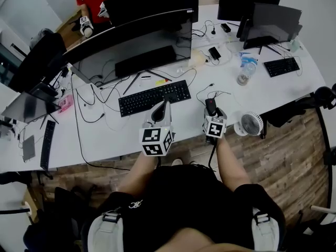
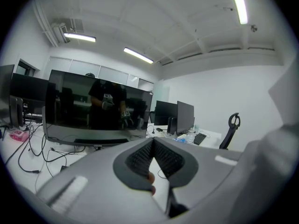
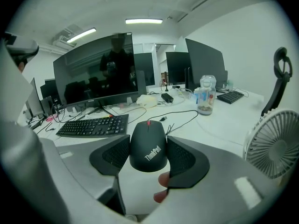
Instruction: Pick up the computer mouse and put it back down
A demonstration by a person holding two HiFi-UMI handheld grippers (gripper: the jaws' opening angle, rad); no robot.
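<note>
The fingers (image 3: 181, 158) of the right gripper (image 3: 148, 140) are clamped on the mouse (image 3: 147, 154), one pad against each of its sides. The fingers (image 2: 140, 160) of the left gripper (image 2: 153, 143) are tips together with nothing between them.

What the coming move turns on, as we judge it, is the desk (image 3: 224, 125) lying under the right fingers. A bare white stretch of it spreads below and ahead of them, so the mouse needs only to go straight down before the pads let go. We cannot tell from any view whether its underside is touching the top yet.

To the left of these fingers and a little ahead lies the keyboard (image 3: 93, 125). To their right stands the small fan (image 3: 273, 146). Both are apart from the pads, which leaves a free lane between them.

The mouse sits between the fingers with its long axis running straight away from them, the way the gripper points. Its wheel end is far and its lettered back end is near. The grip is therefore across its short width.

Its cord (image 3: 182, 113) leads off from the far end, ahead and to the right of the fingers, lying slack on the desk.

The right hand is the one on the mouse. In the head view the left gripper hangs off to its left, near the keyboard and apart from the mouse.
</note>
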